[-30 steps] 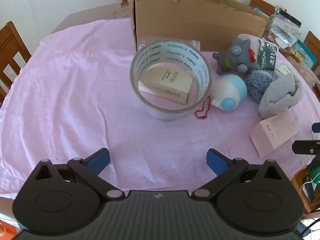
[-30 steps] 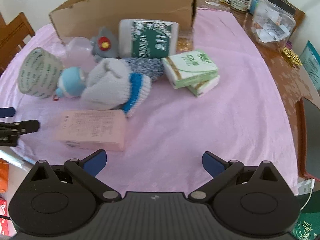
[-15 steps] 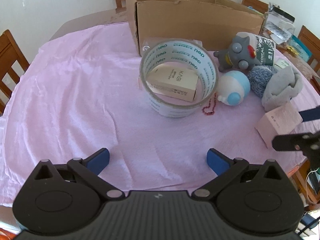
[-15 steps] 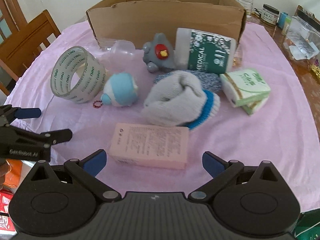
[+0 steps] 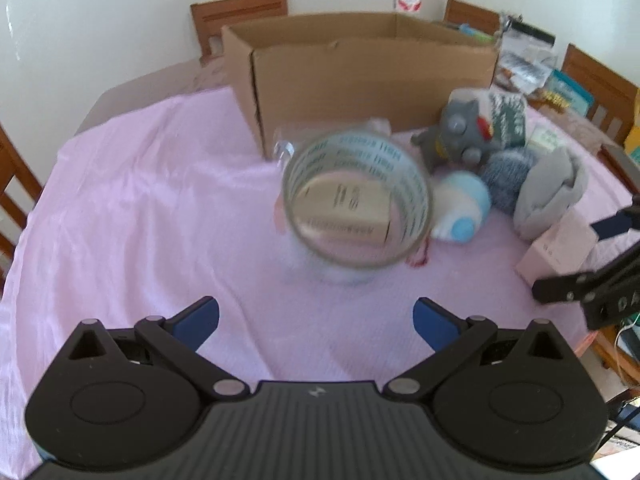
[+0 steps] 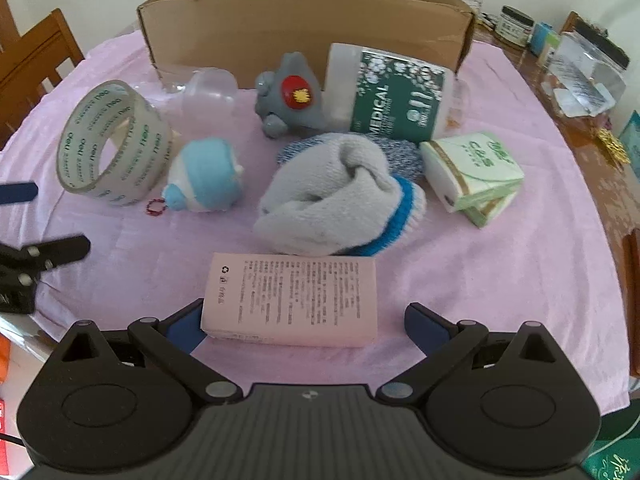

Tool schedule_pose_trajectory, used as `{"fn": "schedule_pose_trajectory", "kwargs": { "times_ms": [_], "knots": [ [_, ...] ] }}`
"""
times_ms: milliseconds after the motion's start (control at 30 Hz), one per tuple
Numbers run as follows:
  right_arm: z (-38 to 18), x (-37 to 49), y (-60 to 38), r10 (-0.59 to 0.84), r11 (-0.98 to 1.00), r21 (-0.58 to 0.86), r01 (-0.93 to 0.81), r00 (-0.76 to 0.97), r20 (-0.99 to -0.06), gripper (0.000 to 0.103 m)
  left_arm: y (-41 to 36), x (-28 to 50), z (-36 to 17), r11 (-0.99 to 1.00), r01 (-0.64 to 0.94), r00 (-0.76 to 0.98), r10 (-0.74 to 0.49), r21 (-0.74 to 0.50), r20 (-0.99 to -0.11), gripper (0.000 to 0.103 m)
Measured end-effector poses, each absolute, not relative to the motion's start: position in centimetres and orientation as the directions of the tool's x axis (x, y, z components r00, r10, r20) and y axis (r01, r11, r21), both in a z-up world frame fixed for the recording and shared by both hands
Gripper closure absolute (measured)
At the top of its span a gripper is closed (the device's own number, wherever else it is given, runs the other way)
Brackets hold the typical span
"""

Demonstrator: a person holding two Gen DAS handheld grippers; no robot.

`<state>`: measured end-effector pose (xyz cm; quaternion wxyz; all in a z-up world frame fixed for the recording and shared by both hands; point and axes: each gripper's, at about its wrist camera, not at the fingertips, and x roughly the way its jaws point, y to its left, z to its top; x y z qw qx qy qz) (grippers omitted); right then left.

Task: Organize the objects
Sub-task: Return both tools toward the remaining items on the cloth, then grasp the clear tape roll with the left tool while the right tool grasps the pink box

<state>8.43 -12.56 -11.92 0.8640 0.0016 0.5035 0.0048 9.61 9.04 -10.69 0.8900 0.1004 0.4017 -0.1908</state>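
Observation:
A clear tape roll point(image 5: 416, 216) stands on edge on the pink cloth, and a beige box point(image 5: 344, 212) shows through its hole. My left gripper point(image 5: 316, 316) is open, a short way in front of the roll and not touching it. In the right wrist view a pink box point(image 6: 292, 300) lies flat between the fingers of my open right gripper point(image 6: 306, 320), its left end close against the left finger. Behind it lie a grey knitted glove point(image 6: 332, 200), a blue-white toy point(image 6: 208, 176), a grey plush toy point(image 6: 288, 96), a green-labelled bottle point(image 6: 392, 96) and green tissue packs point(image 6: 472, 168).
An open cardboard box point(image 6: 304, 20) stands at the back of the table, with a clear plastic jar point(image 6: 208, 88) at its foot. Wooden chairs point(image 5: 240, 8) ring the table. Jars and a clear container point(image 6: 584, 76) crowd the bare wooden right side.
Both grippers have moved forward. The right one swung left toward the pink box, which now lies between its fingers. The left one has come closer to the tape roll.

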Motion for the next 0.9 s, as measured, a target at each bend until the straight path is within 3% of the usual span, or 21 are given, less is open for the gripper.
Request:
{"fn": "schedule_pose_trajectory", "kwargs": {
  "times_ms": [667, 900],
  "knots": [
    [-11.7, 9.1, -13.1, -0.013, 0.999, -0.026, -0.019, 0.495, -0.869, 0.002, 4.8, 12.2, -10.0, 0.882, 0.453, 0.687, -0.256, 0.127, -0.680, 0.001],
    [-11.3, 9.2, -12.9, 0.000, 0.999, -0.018, -0.034, 0.469, -0.883, 0.014, 4.4, 12.7, -9.7, 0.878, 0.465, 0.678, -0.268, 0.116, -0.685, 0.010]
  ]
}}
